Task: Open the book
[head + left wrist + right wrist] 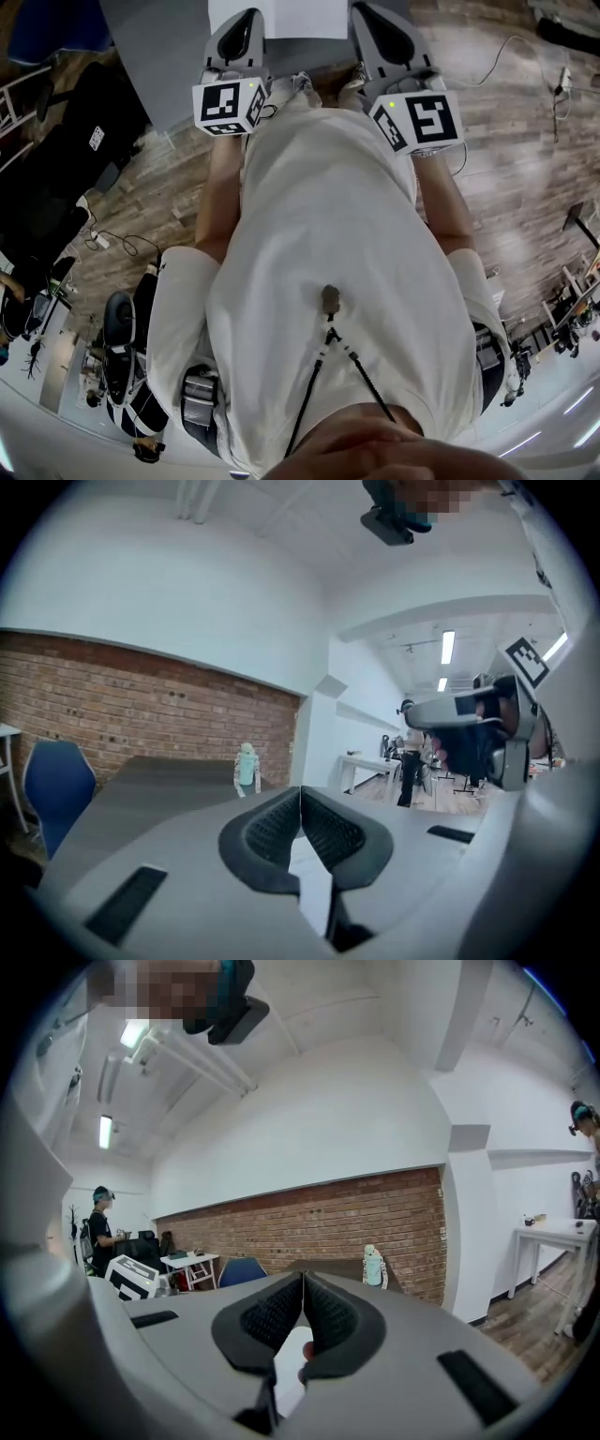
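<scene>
A white flat rectangle [278, 17], which looks like the book, lies on the grey table [159, 56] at the top edge of the head view; I cannot tell whether it lies open or closed. Both grippers are held up level in front of the person's chest. My left gripper [246, 19] points over the book's left side, and its jaws [300, 794] meet at the tips with nothing between them. My right gripper [373, 13] is by the book's right side, its jaws [303, 1279] also touching and empty. A white patch [311, 869] shows below the left jaws.
A pale bottle [247, 766] stands far back on the table before a brick wall [319, 1218]. A blue chair [56, 785] stands at the table's left. Black chairs [47, 187] and cables [117, 242] lie on the wood floor. A person [101, 1227] stands by a far desk.
</scene>
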Available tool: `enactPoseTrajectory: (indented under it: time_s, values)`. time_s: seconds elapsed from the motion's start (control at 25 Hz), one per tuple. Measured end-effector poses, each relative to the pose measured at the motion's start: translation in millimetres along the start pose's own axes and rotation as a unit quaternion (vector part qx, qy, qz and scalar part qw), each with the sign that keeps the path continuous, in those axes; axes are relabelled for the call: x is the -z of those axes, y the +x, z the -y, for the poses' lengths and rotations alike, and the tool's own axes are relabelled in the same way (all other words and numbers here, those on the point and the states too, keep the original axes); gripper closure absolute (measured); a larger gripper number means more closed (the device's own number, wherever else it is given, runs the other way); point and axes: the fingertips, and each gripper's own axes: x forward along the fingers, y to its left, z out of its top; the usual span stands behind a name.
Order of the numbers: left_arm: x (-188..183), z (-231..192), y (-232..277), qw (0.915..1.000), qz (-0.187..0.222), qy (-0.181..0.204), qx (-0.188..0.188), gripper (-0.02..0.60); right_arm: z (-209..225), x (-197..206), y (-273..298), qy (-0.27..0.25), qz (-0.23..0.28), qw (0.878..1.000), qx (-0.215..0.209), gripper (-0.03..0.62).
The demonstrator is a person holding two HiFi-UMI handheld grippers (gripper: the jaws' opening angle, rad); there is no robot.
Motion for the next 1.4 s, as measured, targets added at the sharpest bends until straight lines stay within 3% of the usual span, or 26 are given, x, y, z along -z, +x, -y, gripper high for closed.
enactPoseTrajectory:
  time_s: [0.36, 0.72, 0.96, 1.16, 1.4]
  values:
    - [-90.6, 41.6, -13.2, 0.9947, 0.067, 0.062, 0.049, 0.557, 12.2, -37.0, -18.6, -0.003, 0.032, 0.999, 0.021, 0.557]
    - [-150.4, 79.4, -21.3, 0.9864, 0.111, 0.078, 0.093, 0.557, 18.2, -77.0, -28.1, -0.005, 0.070, 0.997, 0.025, 0.557]
    - [-164.7, 93.2, -20.8, 0.9828, 0.122, 0.091, 0.104, 0.557, 13.8, -97.0, -33.4, -0.011, 0.097, 0.995, 0.015, 0.557]
    - [-182.1, 98.0, -18.8, 0.9795, 0.160, 0.076, 0.096, 0.557, 14.2, -100.8, -33.6, -0.003, 0.098, 0.995, 0.010, 0.557]
    - [-167.5, 91.3, -21.3, 0.9839, 0.121, 0.096, 0.090, 0.557, 10.9, -103.3, -30.5, -0.007, 0.101, 0.995, -0.002, 0.558]
